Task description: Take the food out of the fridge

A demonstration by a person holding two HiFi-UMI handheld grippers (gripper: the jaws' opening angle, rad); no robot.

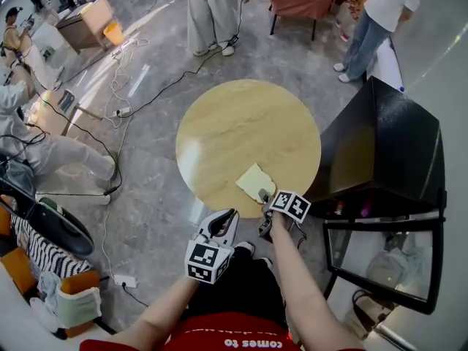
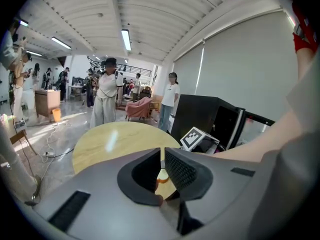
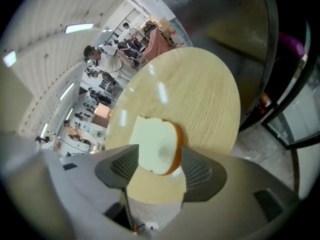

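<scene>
On the round wooden table [image 1: 241,123], a bread slice [image 3: 152,136] lies between right gripper's [image 3: 160,155] released jaws; left gripper's [image 2: 163,160] clenched.

From the head, the right gripper's [image 1: 268,199] cube [image 1: 289,205] covers its jaws and a corner of the bread [image 1: 254,181]. The orange and purple things [image 1: 365,210] in the fridge [image 1: 395,134] are too small to name. The left gripper [image 2: 163,170] blocks nearly all the bread, leaving a sliver between its jaws. In the right gripper view the fridge is blurred and cut by the edge.
</scene>
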